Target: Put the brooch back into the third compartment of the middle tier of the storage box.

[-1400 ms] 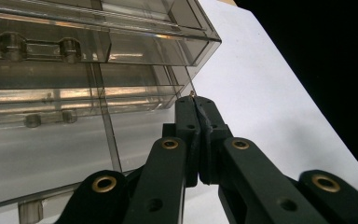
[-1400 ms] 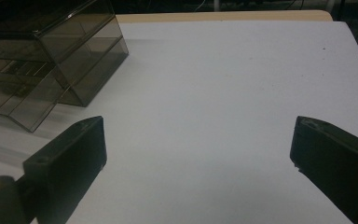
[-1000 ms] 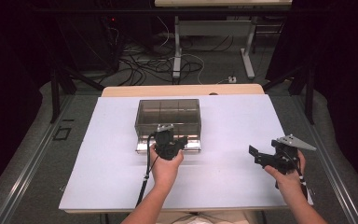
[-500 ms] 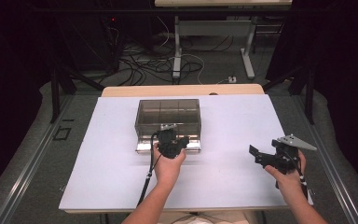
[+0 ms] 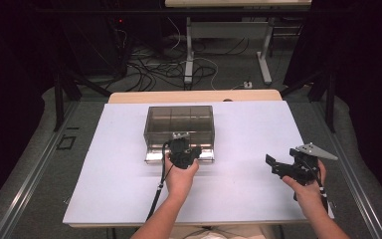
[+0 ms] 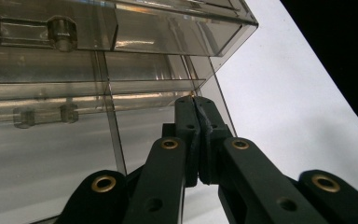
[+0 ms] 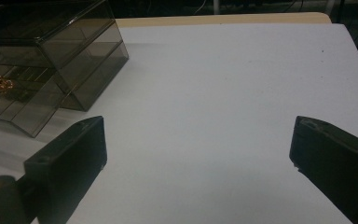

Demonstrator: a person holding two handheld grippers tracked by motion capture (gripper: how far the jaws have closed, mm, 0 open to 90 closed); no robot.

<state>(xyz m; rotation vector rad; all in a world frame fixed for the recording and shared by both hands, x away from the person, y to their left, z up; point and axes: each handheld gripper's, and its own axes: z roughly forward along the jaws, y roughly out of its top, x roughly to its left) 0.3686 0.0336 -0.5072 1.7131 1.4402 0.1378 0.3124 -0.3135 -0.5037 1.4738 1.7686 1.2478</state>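
A smoky clear plastic box (image 5: 179,122) with inner dividers stands on the white table top (image 5: 238,124), its front panel folded down. My left gripper (image 5: 182,148) is at the middle of the box's front, held from below by a hand. In the left gripper view its jaws are pressed together, and the gripper (image 6: 196,100) tips touch the lower edge of the box (image 6: 98,46); I cannot tell if a thin lip is pinched. My right gripper (image 5: 274,167) hovers at the table's right side, far from the box. Its jaws stand wide apart around bare table (image 7: 198,149).
The box (image 7: 51,60) lies at the upper left of the right gripper view, with a small gold item (image 7: 2,84) seen through its wall. A wooden table edge (image 5: 194,95) runs behind the white sheet. Cables and desk legs (image 5: 189,55) are on the floor beyond.
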